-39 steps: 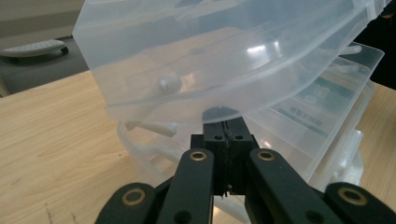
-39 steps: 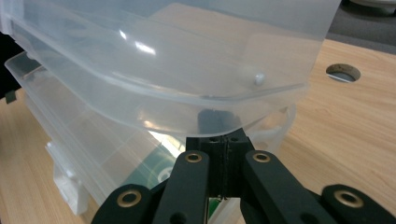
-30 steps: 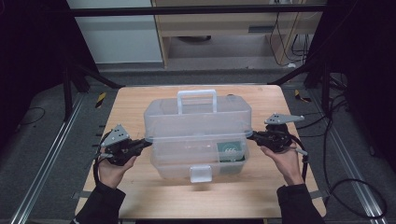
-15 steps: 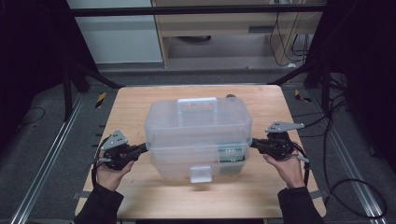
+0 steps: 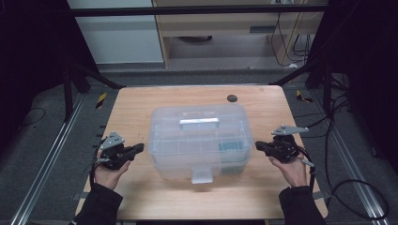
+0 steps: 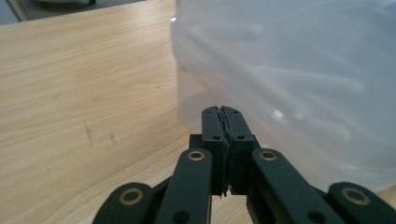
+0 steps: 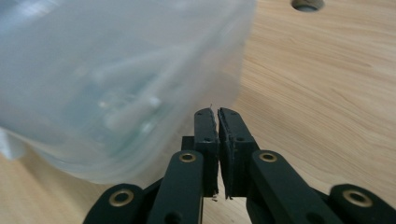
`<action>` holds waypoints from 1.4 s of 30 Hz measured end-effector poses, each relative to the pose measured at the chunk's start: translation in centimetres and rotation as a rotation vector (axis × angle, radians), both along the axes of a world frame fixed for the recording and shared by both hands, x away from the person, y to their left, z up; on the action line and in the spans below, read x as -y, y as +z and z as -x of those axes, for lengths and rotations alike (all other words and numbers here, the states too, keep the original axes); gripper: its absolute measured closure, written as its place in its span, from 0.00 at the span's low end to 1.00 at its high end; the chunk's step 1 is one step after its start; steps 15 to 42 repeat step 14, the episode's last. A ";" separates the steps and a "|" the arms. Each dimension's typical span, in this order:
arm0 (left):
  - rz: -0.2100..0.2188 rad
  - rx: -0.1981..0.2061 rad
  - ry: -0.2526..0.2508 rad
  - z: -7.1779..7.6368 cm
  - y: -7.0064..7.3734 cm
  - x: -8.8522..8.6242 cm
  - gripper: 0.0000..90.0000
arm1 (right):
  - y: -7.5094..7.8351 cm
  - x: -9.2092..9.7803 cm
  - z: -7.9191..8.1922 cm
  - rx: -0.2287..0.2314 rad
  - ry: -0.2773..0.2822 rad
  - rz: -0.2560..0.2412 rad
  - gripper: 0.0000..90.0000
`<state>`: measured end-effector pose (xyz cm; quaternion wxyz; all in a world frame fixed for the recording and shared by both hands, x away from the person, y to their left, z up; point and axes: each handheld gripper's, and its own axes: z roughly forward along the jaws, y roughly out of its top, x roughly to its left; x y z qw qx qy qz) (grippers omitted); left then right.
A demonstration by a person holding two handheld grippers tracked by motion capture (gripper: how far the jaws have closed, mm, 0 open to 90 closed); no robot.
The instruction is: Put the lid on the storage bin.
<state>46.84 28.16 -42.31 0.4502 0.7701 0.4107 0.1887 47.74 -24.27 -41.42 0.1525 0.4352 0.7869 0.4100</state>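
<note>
A translucent plastic storage box (image 5: 199,138) with a white handle (image 5: 199,123) on its lid and a front latch (image 5: 202,175) sits in the middle of the wooden table (image 5: 141,103). Something teal (image 5: 229,146) shows through its right side. My left gripper (image 5: 140,148) rests shut just off the box's left side, a small gap between them. In the left gripper view the jaws (image 6: 221,112) are pressed together, with the box wall (image 6: 289,84) close ahead on the right. My right gripper (image 5: 258,146) is shut beside the box's right side; its view shows the tips (image 7: 215,113) close to the box (image 7: 116,79).
A dark round hole (image 5: 231,98) sits in the table behind the box, also visible as the hole (image 7: 307,4) in the right gripper view. Dark floor, metal rails and cables surround the table. A wooden shelf unit (image 5: 225,28) stands beyond it.
The box was tilted up toward the camera a second ago and now lies flat on the table. Both grippers have drawn back outward and slightly toward the near edge.
</note>
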 end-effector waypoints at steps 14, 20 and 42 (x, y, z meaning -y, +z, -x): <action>-0.072 -0.054 0.126 -1.4 -2.5 -1.5 0.71 | -3.5 4.1 -1.2 0.005 -0.218 0.058 0.58; -0.072 -0.054 0.126 -1.4 -2.5 -1.5 0.71 | -3.5 4.1 -1.2 0.005 -0.218 0.058 0.58; -0.072 -0.054 0.126 -1.4 -2.5 -1.5 0.71 | -3.5 4.1 -1.2 0.005 -0.218 0.058 0.58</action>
